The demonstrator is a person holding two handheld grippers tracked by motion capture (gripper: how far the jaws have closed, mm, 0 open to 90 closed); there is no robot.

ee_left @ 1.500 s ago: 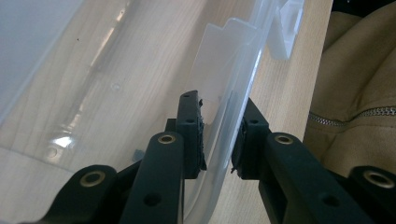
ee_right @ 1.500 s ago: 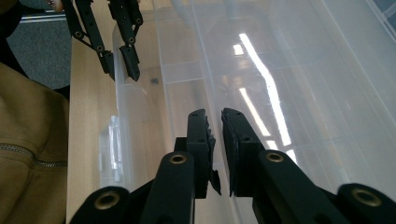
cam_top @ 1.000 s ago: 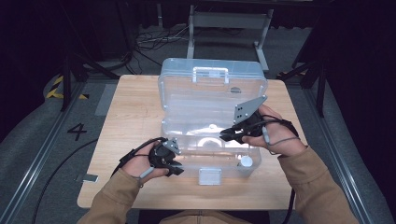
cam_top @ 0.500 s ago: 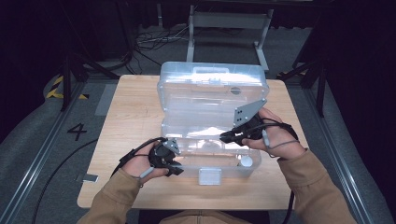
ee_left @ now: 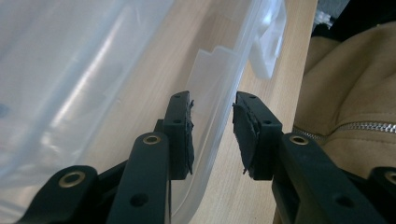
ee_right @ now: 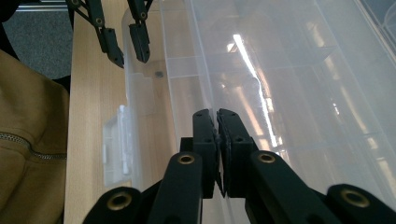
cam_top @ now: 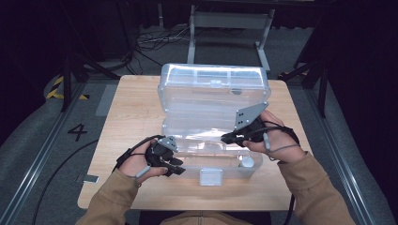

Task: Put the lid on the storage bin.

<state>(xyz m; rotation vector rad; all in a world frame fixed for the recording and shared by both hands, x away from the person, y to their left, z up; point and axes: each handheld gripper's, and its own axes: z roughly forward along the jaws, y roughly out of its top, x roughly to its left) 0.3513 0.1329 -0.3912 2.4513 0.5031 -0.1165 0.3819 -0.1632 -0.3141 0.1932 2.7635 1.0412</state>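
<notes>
A clear plastic box (cam_top: 220,166) stands on the wooden table (cam_top: 131,117) with its lid (cam_top: 213,82) raised at the back. My left gripper (cam_top: 177,166) (ee_left: 212,133) straddles the box's front wall (ee_left: 219,93) near the left corner. Its jaws have just been opening, and the pads stand off the wall. My right gripper (cam_top: 227,138) (ee_right: 217,140) has just been closing and is shut on the thin rim of a clear inner tray (ee_right: 205,60) over the box's right half. The left gripper (ee_right: 128,49) also appears far off in the right gripper view.
A white latch (cam_top: 210,177) (ee_right: 116,144) hangs at the middle of the box's front wall. A small white round piece (cam_top: 247,162) lies in the front right corner of the box. Tan sleeves (cam_top: 319,187) come in from the near edge. Dark floor, cables and a metal stand surround the table.
The left gripper's jaws stand wider apart on the box's front wall than before. The right gripper's jaws have pinched tighter; both hands have kept their places.
</notes>
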